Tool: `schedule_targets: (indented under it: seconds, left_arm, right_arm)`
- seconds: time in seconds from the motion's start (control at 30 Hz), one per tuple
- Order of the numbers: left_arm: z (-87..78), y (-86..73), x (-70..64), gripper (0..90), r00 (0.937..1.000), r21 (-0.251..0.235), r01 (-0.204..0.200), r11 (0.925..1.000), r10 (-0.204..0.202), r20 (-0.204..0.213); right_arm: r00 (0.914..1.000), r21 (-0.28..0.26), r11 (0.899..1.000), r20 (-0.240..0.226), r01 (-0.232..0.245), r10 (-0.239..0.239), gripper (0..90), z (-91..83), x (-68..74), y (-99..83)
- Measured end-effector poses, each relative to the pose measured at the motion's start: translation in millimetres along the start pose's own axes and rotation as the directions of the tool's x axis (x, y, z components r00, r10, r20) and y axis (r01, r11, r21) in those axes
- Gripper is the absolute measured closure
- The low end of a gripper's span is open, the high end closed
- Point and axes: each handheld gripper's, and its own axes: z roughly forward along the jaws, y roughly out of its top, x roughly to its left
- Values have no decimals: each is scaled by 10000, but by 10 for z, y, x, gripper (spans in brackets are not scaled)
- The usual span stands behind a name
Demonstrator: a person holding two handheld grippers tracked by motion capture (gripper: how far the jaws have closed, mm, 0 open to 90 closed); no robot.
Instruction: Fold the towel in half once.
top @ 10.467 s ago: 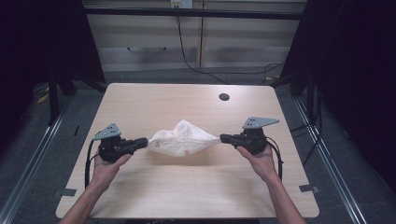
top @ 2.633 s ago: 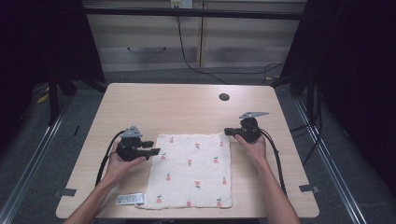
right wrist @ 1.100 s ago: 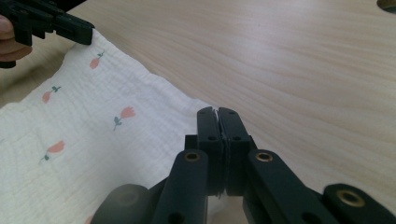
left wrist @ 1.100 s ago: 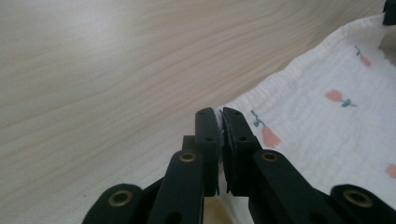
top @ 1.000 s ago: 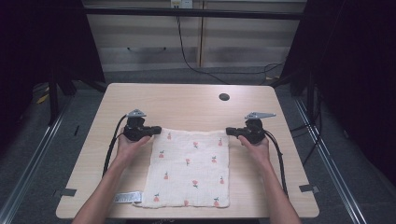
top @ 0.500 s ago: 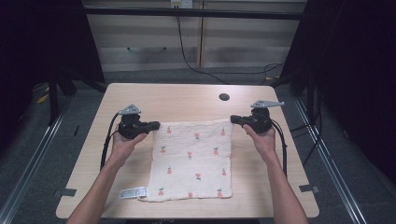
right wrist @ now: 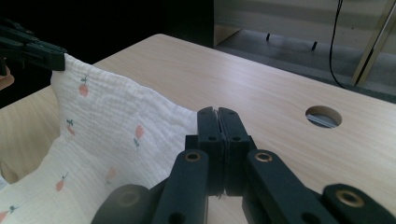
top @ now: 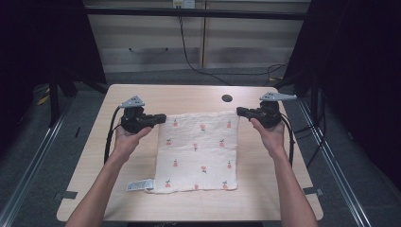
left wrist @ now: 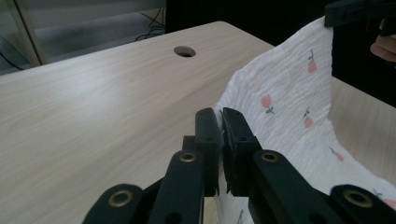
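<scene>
A white muslin cloth (top: 198,151) printed with small pink fruits lies spread across the wooden table (top: 189,97), its far edge held up a little. My left gripper (top: 162,117) is shut on the cloth's far left corner, and my right gripper (top: 239,111) is shut on its far right corner. In the left gripper view the jaws (left wrist: 219,125) pinch the cloth (left wrist: 289,107), which stretches away to the other gripper (left wrist: 357,10). The right gripper view has the shut jaws (right wrist: 218,122) on the cloth (right wrist: 107,135), with the other gripper (right wrist: 32,46) at the far corner. A white label (top: 140,184) sticks out at the cloth's near left corner.
A round cable hole (top: 227,98) sits in the table just beyond the cloth's far edge. Bare tabletop lies left, right and in front of the cloth. Metal rails (top: 33,156) and dark floor flank the table, and cables (top: 198,61) run behind it.
The bunched cloth was opened and spread flat. Over the last second both grippers moved away from the person, dragging the cloth farther up the table, still gripping its far corners.
</scene>
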Motion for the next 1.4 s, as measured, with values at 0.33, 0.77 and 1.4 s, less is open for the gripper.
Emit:
schedule_targets:
  seconds: [0.33,0.77,1.4]
  left_arm:
    - [-160,412,-114,857,9963,-269,-840,9961,835,-221]
    - [-71,184,-62,856,9976,-190,-681,9975,678,-153]
    - [-129,-327,-41,854,9983,371,-566,9977,572,-142]
  right_arm:
    - [9988,-438,9978,125,489,-484,891,-186,45,303]
    - [9985,-294,9981,-66,536,-539,892,-162,85,171]
    - [9975,116,9996,-653,261,-253,892,-169,143,-332]
